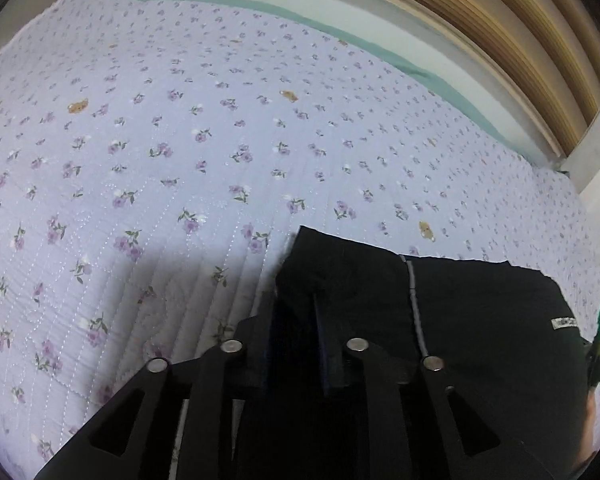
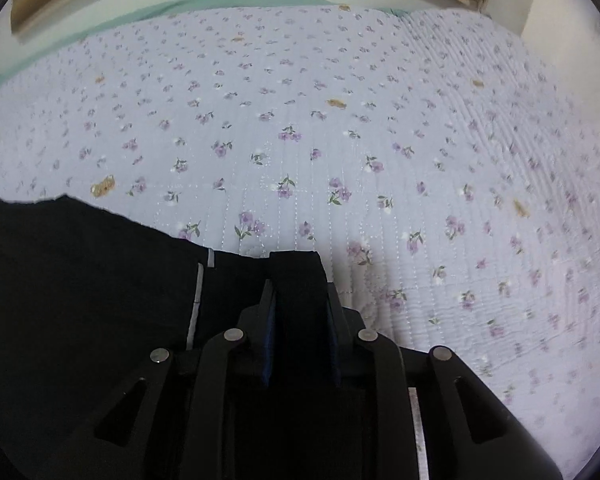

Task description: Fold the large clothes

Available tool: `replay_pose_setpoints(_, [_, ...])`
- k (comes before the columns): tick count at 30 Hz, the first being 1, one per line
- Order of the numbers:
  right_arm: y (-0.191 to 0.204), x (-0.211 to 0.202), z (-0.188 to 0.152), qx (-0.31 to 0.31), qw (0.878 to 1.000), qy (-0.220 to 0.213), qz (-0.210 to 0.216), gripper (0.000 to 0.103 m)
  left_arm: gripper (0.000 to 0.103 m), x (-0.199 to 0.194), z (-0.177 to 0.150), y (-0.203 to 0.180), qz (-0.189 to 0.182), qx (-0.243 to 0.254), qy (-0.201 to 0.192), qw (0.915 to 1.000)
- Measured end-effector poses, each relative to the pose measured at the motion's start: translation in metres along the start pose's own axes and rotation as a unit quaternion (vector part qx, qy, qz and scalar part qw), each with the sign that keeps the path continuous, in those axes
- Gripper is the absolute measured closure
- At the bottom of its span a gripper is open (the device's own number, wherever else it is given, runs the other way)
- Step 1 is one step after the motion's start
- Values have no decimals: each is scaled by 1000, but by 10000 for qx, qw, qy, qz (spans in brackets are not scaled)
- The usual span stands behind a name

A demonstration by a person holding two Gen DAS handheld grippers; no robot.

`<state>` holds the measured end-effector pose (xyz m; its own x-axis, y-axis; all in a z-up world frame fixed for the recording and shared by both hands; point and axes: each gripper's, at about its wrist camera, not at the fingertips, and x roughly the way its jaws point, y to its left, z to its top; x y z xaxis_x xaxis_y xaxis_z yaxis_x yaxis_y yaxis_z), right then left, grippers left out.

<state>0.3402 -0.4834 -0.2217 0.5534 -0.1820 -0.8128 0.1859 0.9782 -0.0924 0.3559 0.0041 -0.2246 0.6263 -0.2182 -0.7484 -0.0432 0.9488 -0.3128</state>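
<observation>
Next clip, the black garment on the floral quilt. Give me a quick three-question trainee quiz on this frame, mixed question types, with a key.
1. True or false: the left gripper and the right gripper each have black fabric between their fingers.
2. Multiple choice: the black garment lies over
A. a bare wooden floor
B. a lilac floral quilt
C. a white table
3. Fill in: a pale grey ____ runs down the garment beside the left gripper.

Key: 1 true; 2 B; 3 stripe
</observation>
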Motion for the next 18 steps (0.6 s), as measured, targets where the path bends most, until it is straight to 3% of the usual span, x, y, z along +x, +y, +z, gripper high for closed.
replay_pose_setpoints(2, [-4, 2, -1, 161, 9998, -74, 91, 74, 69, 0, -2, 4, -32, -110, -46, 9999])
replay_pose_setpoints(5, [-15, -1, -2, 389, 9990, -102, 198, 59, 59, -9, -3, 12, -369, -322, -56, 9988])
replay_pose_setpoints(8, [-30, -21, -9, 727, 9944, -126, 754, 58, 58, -31, -2, 19, -562, -333, -26, 9979])
replay_pose_setpoints(10, [-40, -52, -24, 917, 9867, -338, 1295, 57, 58, -66, -5, 11, -697, -19, -254, 9972])
replay_pose_setpoints(11, [-43, -70, -33, 931, 9830, -506, 1498, 52, 58, -83, -8, 6, -698, 121, -355, 9969])
replay_pose_setpoints(14, [-47, -127, -56, 946, 9723, -998, 1890, 24, 56, -142, -26, -20, -728, 574, -777, 9927])
replay_pose_setpoints(18, [-29, -190, -69, 768, 9635, -1201, 2267, 20, 56, -192, -53, -81, -948, 1314, -754, 9839])
